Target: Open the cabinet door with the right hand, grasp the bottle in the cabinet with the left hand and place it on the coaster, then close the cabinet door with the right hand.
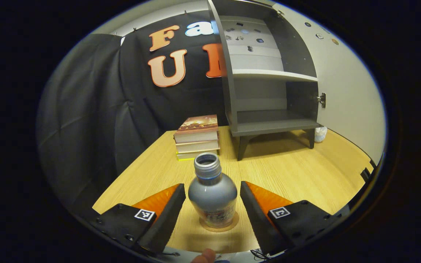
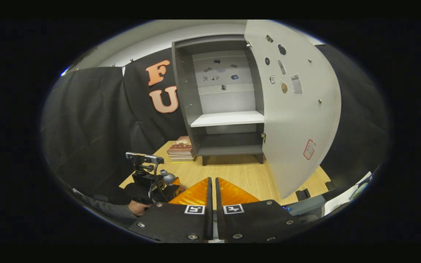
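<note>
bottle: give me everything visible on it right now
The bottle is small, squat and round-shouldered, with a silver-grey, metallic-looking body, a short threaded neck and a label band low on its side. No cap is on; the mouth is open. It stands upright on a round, brownish coaster on the wooden table. The left gripper is open around it, a finger on each side with a gap, not touching. In the right gripper view its top pokes up behind the left gripper's body.

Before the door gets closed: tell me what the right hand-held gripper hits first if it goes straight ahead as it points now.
Probably the open cabinet: the right hand-held gripper, fingers together, aims over bare table toward its lower shelf. Depth is unclear.
</note>
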A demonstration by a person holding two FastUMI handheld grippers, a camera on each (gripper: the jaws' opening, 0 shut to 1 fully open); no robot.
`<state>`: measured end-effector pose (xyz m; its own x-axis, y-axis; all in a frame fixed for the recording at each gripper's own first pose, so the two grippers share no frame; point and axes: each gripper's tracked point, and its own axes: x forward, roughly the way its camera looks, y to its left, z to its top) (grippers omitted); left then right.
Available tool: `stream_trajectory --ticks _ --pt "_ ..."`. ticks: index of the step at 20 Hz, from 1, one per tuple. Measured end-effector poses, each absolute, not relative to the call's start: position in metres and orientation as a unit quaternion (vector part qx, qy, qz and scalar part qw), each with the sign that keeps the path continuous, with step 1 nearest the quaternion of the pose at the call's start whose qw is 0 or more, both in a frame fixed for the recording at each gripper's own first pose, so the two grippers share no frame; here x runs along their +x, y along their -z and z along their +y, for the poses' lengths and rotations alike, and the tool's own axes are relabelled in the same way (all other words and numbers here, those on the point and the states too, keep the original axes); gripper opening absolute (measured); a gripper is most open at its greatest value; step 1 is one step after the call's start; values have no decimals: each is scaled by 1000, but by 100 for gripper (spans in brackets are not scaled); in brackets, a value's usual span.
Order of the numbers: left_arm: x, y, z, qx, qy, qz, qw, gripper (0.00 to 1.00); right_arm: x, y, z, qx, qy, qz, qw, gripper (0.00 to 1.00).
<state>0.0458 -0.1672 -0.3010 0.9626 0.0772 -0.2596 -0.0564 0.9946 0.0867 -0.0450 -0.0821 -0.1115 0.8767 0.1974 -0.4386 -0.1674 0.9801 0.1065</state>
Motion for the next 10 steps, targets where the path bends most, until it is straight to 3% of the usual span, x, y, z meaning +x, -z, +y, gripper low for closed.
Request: stream_trajectory --ticks 10 --pt "35 153 -201 38 -1 46 998 98 -40 45 -117 45 -78 150 985 4"
